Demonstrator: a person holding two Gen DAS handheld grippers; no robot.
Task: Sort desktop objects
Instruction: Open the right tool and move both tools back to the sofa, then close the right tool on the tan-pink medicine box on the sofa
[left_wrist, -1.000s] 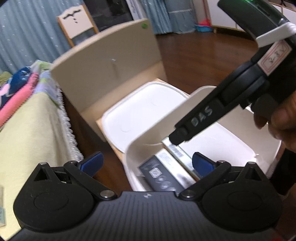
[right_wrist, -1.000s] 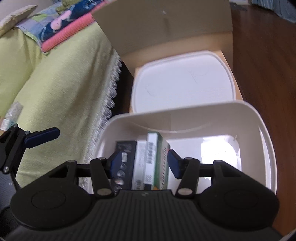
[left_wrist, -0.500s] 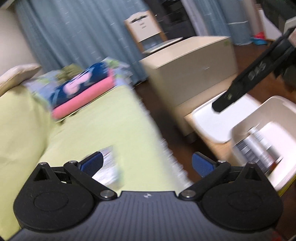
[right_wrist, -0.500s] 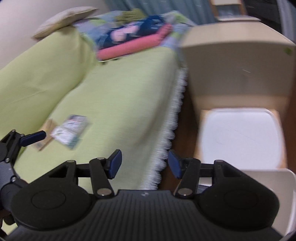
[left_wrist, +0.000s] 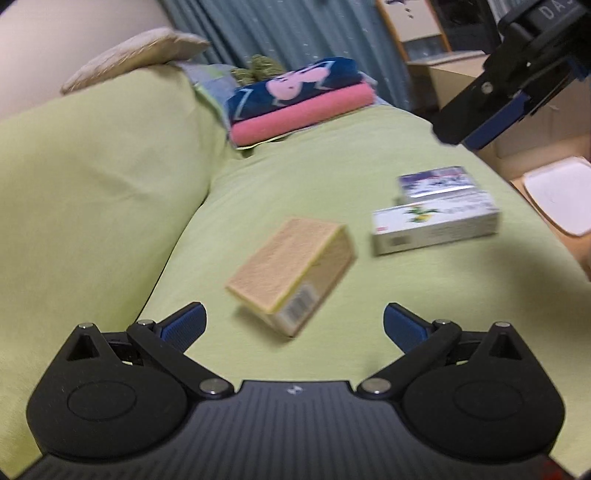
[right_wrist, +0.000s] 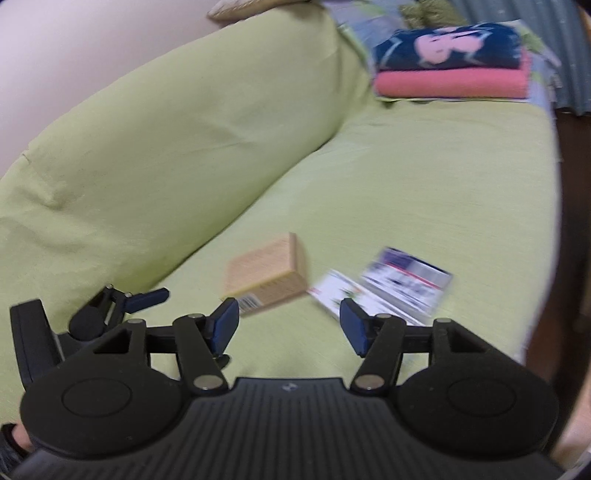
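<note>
Three small boxes lie on the green sofa seat (left_wrist: 332, 177): a tan box (left_wrist: 291, 266) (right_wrist: 267, 278), a white box with a plant print (left_wrist: 434, 223) (right_wrist: 338, 295) and a blue-and-white box (left_wrist: 437, 182) (right_wrist: 406, 282) behind it. My left gripper (left_wrist: 293, 326) hovers open just short of the tan box, nothing between its fingers. My right gripper (right_wrist: 288, 325) is empty too, its jaws opening, above the seat near the boxes. In the left wrist view the right gripper (left_wrist: 495, 110) hangs at upper right; in the right wrist view the left gripper's fingertip (right_wrist: 147, 299) shows at lower left.
Folded blue and pink towels (left_wrist: 299, 99) (right_wrist: 450, 66) lie at the sofa's far end, with a beige cushion (left_wrist: 136, 55) on the backrest. A white bin lid (left_wrist: 557, 195) rests past the sofa's right edge, by a beige cabinet (left_wrist: 461, 74). Curtains hang behind.
Both grippers have swung left, away from the white bin with its boxes, and now face the sofa seat and the three loose boxes. The right jaws stand wider than before.
</note>
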